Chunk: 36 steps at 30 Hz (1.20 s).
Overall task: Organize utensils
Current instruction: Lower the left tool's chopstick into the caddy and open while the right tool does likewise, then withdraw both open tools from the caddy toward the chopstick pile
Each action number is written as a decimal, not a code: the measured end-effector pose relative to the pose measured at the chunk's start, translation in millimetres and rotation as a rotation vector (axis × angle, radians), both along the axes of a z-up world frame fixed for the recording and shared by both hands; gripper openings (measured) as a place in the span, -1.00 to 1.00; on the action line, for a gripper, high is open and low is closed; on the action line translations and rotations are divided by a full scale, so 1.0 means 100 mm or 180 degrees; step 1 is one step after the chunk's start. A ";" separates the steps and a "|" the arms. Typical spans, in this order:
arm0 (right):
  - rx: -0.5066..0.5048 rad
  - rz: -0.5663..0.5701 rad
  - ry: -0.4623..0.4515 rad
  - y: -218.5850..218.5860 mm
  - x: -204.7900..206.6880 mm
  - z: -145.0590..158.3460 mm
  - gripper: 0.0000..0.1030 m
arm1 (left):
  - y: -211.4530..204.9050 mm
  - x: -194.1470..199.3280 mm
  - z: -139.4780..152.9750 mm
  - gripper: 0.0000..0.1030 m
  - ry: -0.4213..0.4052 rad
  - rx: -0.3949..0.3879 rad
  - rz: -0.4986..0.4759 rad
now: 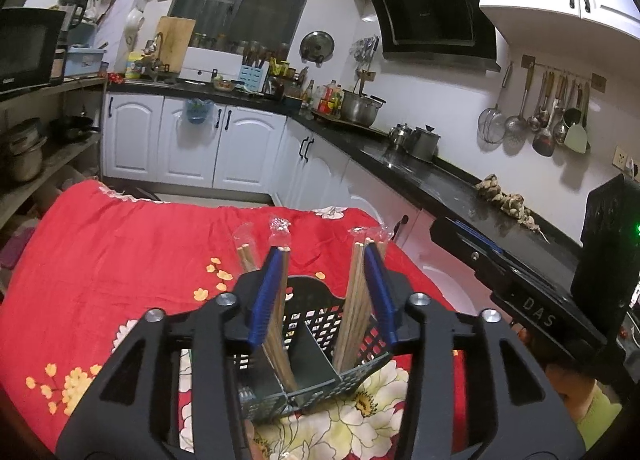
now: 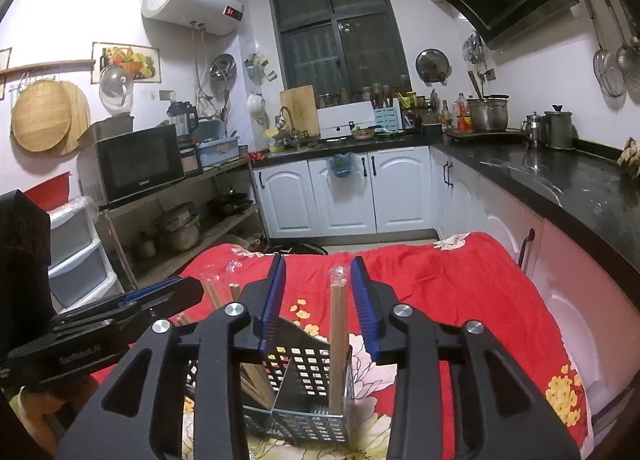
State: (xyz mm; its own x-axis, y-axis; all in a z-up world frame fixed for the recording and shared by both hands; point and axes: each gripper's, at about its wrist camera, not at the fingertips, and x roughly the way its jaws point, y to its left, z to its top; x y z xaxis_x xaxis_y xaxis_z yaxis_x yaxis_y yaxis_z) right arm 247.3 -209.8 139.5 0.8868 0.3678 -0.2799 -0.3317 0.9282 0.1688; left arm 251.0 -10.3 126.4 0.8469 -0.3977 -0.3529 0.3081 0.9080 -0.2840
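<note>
A dark perforated utensil basket (image 1: 320, 344) with a middle divider stands on the red floral cloth (image 1: 120, 260). Wrapped wooden chopsticks (image 1: 276, 324) lean in its left compartment and more (image 1: 354, 312) in its right. My left gripper (image 1: 324, 256) is open above the basket, its blue fingers (image 1: 266, 300) on either side of the chopsticks, holding nothing. In the right wrist view the basket (image 2: 304, 380) holds an upright chopstick pair (image 2: 338, 344) in the right compartment. My right gripper (image 2: 319, 264) is open above it, empty. The other gripper (image 2: 120, 320) shows at left.
The right gripper's body (image 1: 540, 300) sits close on the right of the left wrist view. A black counter (image 2: 560, 180) with pots runs along the right wall. A shelf with a microwave (image 2: 136, 164) stands at left. White cabinets (image 2: 340, 192) line the far wall.
</note>
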 end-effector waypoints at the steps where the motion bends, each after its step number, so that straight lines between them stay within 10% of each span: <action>1: -0.0005 -0.0002 -0.0003 -0.01 -0.02 0.00 -0.32 | 0.00 -0.01 0.01 -0.20 -0.0004 -0.0007 0.0004; 12: 0.0025 0.0005 -0.0084 -0.09 -0.21 0.07 0.11 | 0.15 -0.20 0.11 0.77 -0.0156 -0.0168 0.0163; 36: 0.0013 0.0073 -0.0138 -0.17 -0.48 0.16 0.28 | 0.25 -0.51 0.19 0.79 -0.0178 -0.0340 0.0139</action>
